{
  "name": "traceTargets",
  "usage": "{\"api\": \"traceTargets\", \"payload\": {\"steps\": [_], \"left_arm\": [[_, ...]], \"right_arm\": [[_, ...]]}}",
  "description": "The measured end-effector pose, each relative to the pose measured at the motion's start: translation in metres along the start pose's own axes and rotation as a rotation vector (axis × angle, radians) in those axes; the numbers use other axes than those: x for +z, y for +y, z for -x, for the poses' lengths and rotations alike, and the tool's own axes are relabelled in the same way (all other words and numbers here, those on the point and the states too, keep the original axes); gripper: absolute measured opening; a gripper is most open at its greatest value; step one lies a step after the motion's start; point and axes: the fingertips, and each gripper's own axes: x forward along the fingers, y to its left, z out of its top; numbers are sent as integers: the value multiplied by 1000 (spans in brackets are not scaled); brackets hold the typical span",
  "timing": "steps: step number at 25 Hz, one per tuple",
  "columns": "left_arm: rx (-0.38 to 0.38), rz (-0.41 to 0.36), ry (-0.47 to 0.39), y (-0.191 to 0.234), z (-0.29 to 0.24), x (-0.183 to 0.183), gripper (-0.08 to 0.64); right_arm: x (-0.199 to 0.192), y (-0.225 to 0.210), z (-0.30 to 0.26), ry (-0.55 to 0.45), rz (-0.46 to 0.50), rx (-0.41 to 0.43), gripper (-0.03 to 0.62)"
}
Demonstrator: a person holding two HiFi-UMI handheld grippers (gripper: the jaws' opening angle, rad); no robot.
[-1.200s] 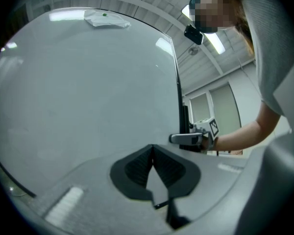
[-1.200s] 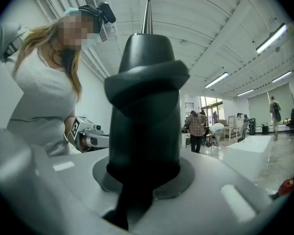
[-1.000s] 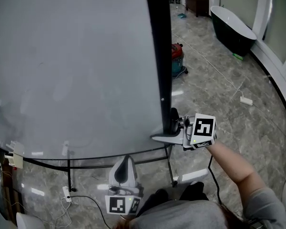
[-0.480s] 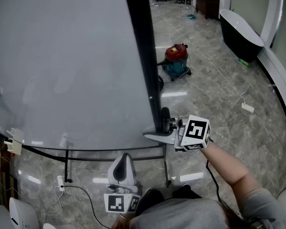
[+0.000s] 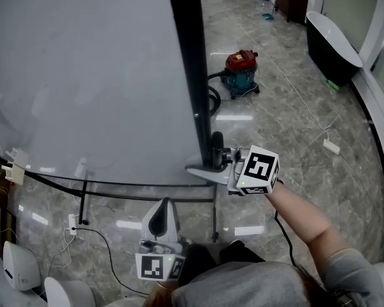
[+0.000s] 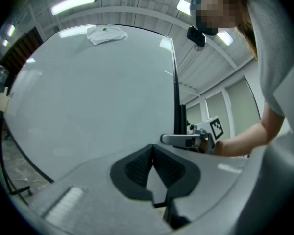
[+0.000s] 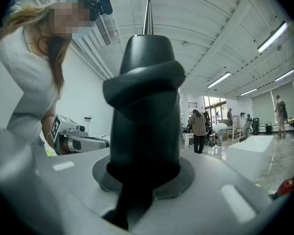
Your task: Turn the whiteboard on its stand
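Right gripper [image 5: 211, 162]: my jaws stand partly open and are clamped on the black side frame [image 5: 189, 62] of the whiteboard [image 5: 83, 75], just above the board's lower right corner.
Left gripper [image 5: 161, 217]: my jaws are closed together with nothing between them. It hangs below the board's lower edge, apart from it, pointing up at its face.
Whiteboard: tilted on its stand [image 5: 215, 213], grey face toward me, with a white cloth [image 6: 105, 33] at its far edge.
Floor: a red vacuum cleaner [image 5: 242, 69] stands beyond the frame, and a black bathtub [image 5: 333, 40] is well apart to the right.
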Motion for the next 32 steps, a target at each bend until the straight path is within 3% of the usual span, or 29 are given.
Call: {"api": "traceTargets", "payload": {"steps": [9, 16, 22, 27, 32], "left_arm": [[96, 8, 43, -12, 24, -18, -5], [53, 41, 58, -8, 27, -16, -5], [-10, -5, 43, -4, 17, -5, -5], [23, -41, 21, -22, 21, 2, -5], [72, -17, 28, -29, 24, -9, -5]], "right_arm": [[3, 1, 1, 3, -2, 15, 87], [1, 4, 7, 16, -6, 26, 89], [1, 11, 15, 13, 1, 30, 89], [-4, 16, 39, 13, 0, 36, 89], [-6, 19, 53, 17, -2, 31, 87]]}}
